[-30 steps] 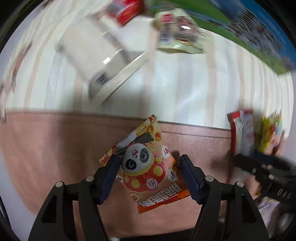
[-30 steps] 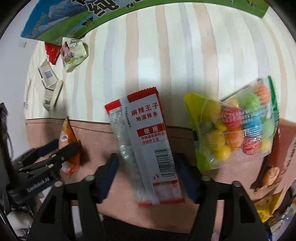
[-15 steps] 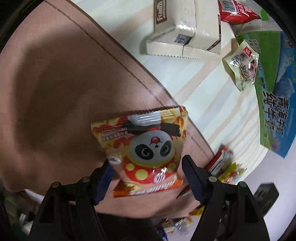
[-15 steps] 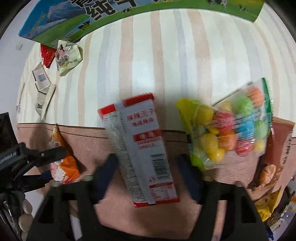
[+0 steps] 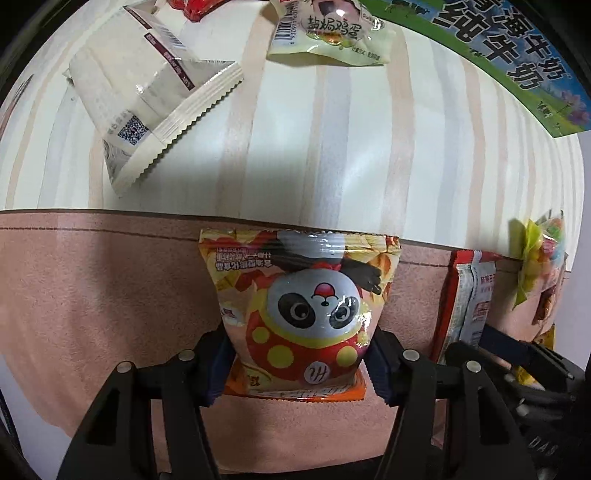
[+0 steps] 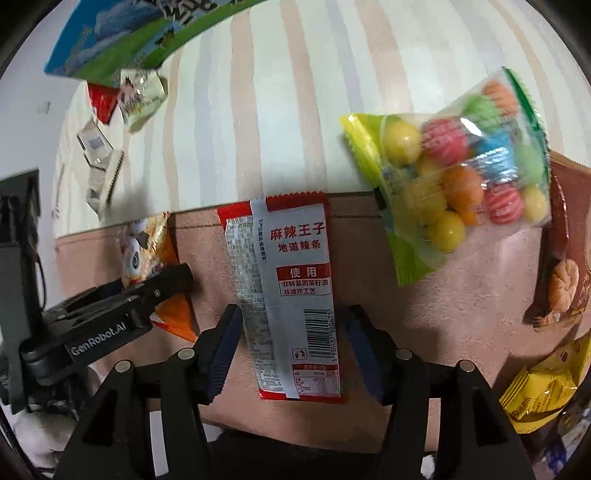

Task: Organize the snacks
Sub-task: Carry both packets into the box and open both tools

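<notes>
My left gripper (image 5: 297, 363) is shut on an orange panda snack bag (image 5: 301, 310), pinching its lower sides above the pink cloth (image 5: 92, 288). The bag also shows in the right wrist view (image 6: 147, 254) with the left gripper's fingers (image 6: 162, 286) on it. My right gripper (image 6: 293, 349) is open, its fingers on either side of a red-and-silver spicy strip packet (image 6: 291, 291) lying on the cloth. That packet also shows in the left wrist view (image 5: 467, 299).
A bag of coloured candy balls (image 6: 461, 177) lies to the right of the packet, then a brown biscuit bag (image 6: 569, 258) and a yellow bag (image 6: 543, 387). On the striped surface lie a white packet (image 5: 147, 96), an egg packet (image 5: 332, 33) and a milk carton (image 5: 498, 62).
My left gripper has turned and carried the panda bag, which now hangs squarely between its fingers near the cloth's edge. The right gripper has shifted slightly over the red-and-silver packet.
</notes>
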Tool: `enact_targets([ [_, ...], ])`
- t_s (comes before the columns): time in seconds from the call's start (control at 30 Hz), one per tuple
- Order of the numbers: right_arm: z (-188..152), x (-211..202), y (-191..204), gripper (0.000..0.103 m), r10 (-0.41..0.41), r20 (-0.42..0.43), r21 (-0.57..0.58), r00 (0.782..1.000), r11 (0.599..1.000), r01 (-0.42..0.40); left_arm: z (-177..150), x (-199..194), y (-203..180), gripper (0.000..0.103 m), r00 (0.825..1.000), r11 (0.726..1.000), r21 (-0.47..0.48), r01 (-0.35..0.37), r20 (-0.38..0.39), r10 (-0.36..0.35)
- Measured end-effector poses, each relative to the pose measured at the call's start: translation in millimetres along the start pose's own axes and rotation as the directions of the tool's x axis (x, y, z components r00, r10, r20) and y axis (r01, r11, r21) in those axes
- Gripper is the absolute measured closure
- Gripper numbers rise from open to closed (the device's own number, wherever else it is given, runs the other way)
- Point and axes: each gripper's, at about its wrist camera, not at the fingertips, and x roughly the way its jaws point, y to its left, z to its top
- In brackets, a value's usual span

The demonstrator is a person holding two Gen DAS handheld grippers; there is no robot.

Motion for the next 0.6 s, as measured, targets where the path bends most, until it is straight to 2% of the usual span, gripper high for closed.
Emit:
enact_targets([
  [0.13,-7.7,13.1,14.8,0.042,-0.094,0.044,-0.056,0.995,0.994,0.096,3.8,12.0,-24.1,0.047,0.999,0.999,-0.007,-0.038,0.033,0.039],
  [0.2,-12.6,14.2,19.6,0.053,-0.128,0.075,-0.070,0.989,0.989,0.133,-4.4,16.0,-33.7,0.053,0.997,0.998,0.003,-0.057,0.052,0.057],
  [0.4,-28.2,-6.9,18.0,0.067,-0.068,0.109,-0.069,0.992,0.995,0.076,-22.4,3.2,-35.7,0.054,0.996,0.999,0.015,-0.041,0.080,0.040],
  [0.47,-31.6,-16.6,19.0,0.084,-0.031,0.120,-0.068,0.992,0.997,0.040,-26.7,-7.9,-38.0,0.054,0.995,0.999,0.020,-0.030,0.096,0.028],
  [0.53,-31.7,-28.3,20.3,0.084,-0.005,0.128,-0.073,0.992,0.997,0.015,-29.0,-21.0,-42.4,0.054,0.993,1.000,0.028,-0.012,0.118,0.008],
  [0.6,-25.5,-30.4,21.9,0.084,-0.014,0.114,-0.095,0.993,0.995,0.025,-28.2,-31.6,-48.6,0.054,0.990,0.998,0.051,-0.022,0.138,0.015],
])
